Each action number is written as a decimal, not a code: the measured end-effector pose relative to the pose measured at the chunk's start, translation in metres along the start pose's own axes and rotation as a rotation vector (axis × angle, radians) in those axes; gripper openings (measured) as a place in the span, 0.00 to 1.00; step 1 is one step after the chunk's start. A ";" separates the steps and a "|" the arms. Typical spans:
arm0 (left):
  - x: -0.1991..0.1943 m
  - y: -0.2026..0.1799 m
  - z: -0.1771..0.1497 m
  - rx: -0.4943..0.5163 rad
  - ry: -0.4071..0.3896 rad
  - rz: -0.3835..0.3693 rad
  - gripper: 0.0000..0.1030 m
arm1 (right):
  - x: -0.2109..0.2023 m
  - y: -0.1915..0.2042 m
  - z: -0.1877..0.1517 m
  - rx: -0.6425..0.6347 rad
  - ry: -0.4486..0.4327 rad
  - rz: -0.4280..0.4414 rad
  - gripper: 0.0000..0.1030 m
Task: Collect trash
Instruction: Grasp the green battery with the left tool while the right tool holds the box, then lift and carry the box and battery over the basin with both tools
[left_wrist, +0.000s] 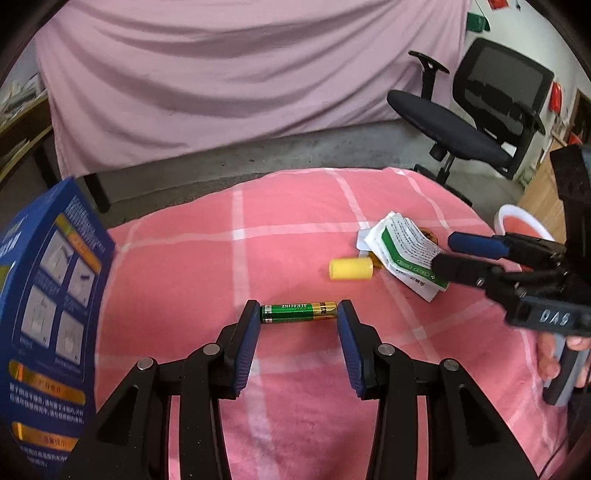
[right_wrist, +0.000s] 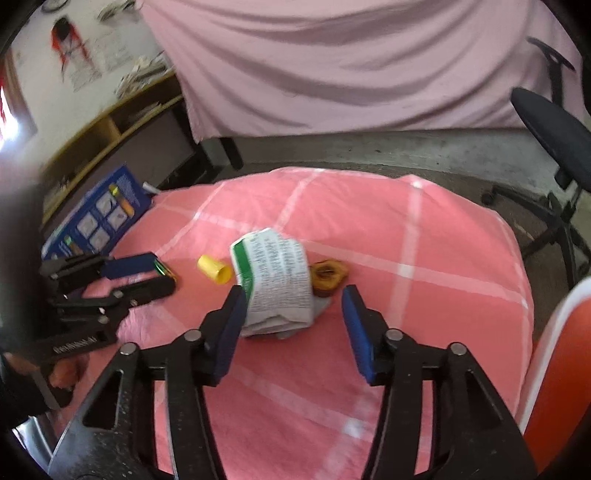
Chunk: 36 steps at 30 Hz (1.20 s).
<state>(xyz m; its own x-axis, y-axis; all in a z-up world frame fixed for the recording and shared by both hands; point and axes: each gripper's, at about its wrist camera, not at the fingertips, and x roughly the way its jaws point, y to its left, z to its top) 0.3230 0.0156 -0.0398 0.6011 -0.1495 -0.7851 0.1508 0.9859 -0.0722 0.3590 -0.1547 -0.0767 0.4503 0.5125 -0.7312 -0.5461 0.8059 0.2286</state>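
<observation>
A green and gold battery lies on the pink checked cloth. My left gripper is shut on it, one blue pad against each end. In the right wrist view the same gripper shows at the left with the battery between its fingers. A crumpled white and green paper packet lies between the wide-apart fingers of my right gripper; it rests beside the left finger and well clear of the right one. A yellow cap lies on its side between the two items.
A brown scrap sits just behind the packet. A blue printed box stands at the table's left edge. An orange bin with a white rim is at the right. A black office chair stands beyond the table.
</observation>
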 end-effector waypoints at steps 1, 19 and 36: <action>-0.002 0.002 0.000 -0.011 -0.004 -0.005 0.36 | 0.003 0.004 0.000 -0.013 0.006 -0.003 0.74; -0.012 0.007 0.003 -0.045 -0.002 -0.025 0.36 | 0.025 0.027 -0.001 -0.105 0.076 -0.113 0.68; -0.106 -0.060 0.009 -0.009 -0.441 -0.014 0.36 | -0.121 0.023 -0.035 -0.060 -0.486 -0.171 0.68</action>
<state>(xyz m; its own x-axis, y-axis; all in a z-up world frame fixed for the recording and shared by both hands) 0.2574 -0.0281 0.0532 0.8768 -0.1791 -0.4463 0.1561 0.9838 -0.0880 0.2676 -0.2089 -0.0055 0.8048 0.4653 -0.3686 -0.4695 0.8789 0.0843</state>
